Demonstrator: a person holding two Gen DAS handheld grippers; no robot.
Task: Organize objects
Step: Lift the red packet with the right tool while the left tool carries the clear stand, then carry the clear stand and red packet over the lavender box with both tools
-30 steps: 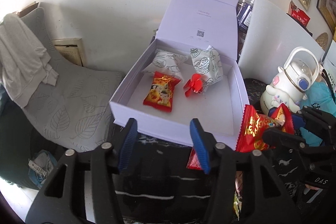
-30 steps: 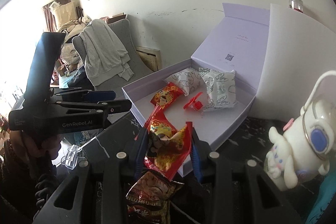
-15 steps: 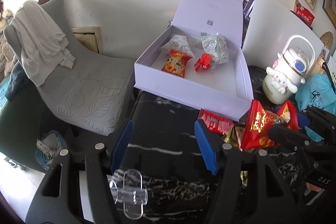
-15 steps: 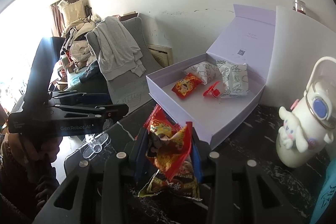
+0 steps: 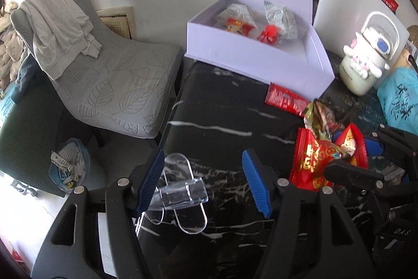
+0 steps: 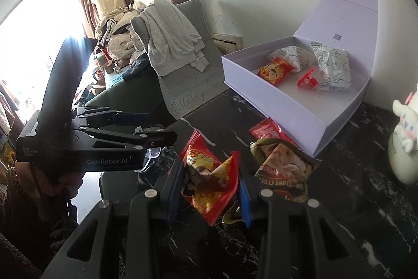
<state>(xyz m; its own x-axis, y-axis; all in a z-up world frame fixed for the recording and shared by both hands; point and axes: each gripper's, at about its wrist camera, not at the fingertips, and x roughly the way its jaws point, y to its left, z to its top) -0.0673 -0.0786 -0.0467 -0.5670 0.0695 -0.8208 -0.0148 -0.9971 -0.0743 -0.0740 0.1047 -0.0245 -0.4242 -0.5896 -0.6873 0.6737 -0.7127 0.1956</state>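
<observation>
My right gripper is shut on a red snack packet, held just above the black marble table; the packet also shows in the left wrist view. My left gripper is open and empty above a clear plastic clip near the table's left edge. An open lilac box at the back holds a red packet, a red clip and two white patterned packets. A crumpled snack bag and a flat red packet lie in front of the box.
A white character-shaped bottle stands at the right beside a blue bag. A grey chair with a draped garment sits left of the table. A white board leans behind the box.
Both grippers have pulled back from the box toward the table's near side. The right gripper kept the red packet. The clear clip has come into view under the left gripper.
</observation>
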